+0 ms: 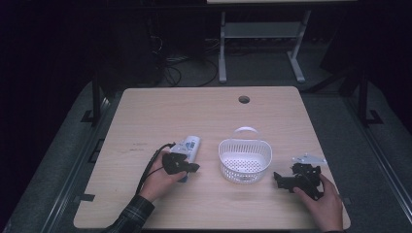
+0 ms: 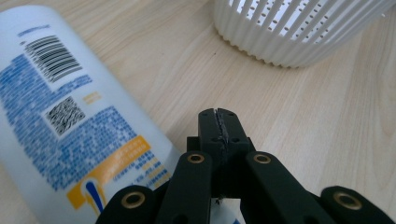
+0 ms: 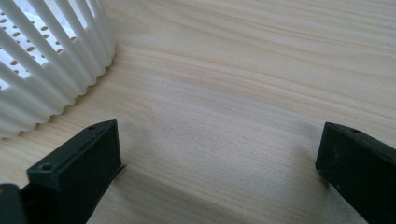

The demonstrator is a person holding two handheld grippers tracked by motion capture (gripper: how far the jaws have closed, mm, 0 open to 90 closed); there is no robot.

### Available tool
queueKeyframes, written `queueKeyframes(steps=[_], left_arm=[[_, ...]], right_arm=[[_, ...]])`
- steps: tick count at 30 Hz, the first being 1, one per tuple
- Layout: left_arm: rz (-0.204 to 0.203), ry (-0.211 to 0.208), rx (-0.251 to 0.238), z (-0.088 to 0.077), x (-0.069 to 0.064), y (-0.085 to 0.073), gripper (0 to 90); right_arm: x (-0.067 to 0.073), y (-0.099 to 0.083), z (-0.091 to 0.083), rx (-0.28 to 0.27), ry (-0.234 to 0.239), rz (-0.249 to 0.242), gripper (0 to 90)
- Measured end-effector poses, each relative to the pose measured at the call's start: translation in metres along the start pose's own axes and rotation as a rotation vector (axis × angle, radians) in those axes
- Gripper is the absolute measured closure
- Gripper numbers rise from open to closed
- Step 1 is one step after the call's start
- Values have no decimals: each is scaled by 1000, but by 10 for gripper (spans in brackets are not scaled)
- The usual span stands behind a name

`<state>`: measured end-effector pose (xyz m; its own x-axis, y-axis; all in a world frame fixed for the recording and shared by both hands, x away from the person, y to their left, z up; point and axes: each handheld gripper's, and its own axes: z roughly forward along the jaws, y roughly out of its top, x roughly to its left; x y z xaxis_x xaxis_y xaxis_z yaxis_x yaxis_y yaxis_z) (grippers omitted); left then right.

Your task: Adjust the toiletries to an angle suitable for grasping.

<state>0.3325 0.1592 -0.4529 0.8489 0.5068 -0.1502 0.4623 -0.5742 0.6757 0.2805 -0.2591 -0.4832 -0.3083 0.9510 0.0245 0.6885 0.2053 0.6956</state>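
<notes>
White plastic with blue print, a barcode and an orange band made up the bottle (image 2: 70, 116), which lay on its side on the pale wooden table (image 1: 145, 121), left of centre and touching nothing but the tabletop as far as could be seen. In the high view the same bottle (image 1: 189, 145) pointed away from the person, its near end hidden under the left gripper (image 1: 194, 168). That black two-jaw gripper, held in the left hand (image 1: 158, 180), hovered just beside and partly over the bottle; the left gripper view showed its jaws pressed together with nothing between them, the bottle lying just to one side of the tips, not gripped. A black cable ran back from it along the wrist and a plaid sleeve

To the right of the bottle, near but apart, stood a white slotted plastic basket (image 1: 244, 160) with a loop handle at its far rim, nothing visible inside it. Further right, the right hand (image 1: 323, 201) held the right gripper (image 1: 277, 178) low over the table, pointing toward the basket. Its jaws were spread wide over bare wood, with the basket's ribbed wall (image 3: 42, 70) near one jaw but not touching

A round hole (image 1: 244, 99) sat near the table's far edge
</notes>
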Motion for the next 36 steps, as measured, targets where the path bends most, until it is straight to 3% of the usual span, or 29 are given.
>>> queueKeyframes(steps=[17, 24, 36], left_arm=[[-36, 74, -7, -36, 12, -26, 900], [-59, 128, -12, -53, 19, -39, 900], [-92, 178, -8, -64, 32, -49, 900]], right_arm=[[0, 0, 0, 0, 0, 0, 0], [0, 0, 0, 0, 0, 0, 0], [0, 0, 0, 0, 1, -1, 0]])
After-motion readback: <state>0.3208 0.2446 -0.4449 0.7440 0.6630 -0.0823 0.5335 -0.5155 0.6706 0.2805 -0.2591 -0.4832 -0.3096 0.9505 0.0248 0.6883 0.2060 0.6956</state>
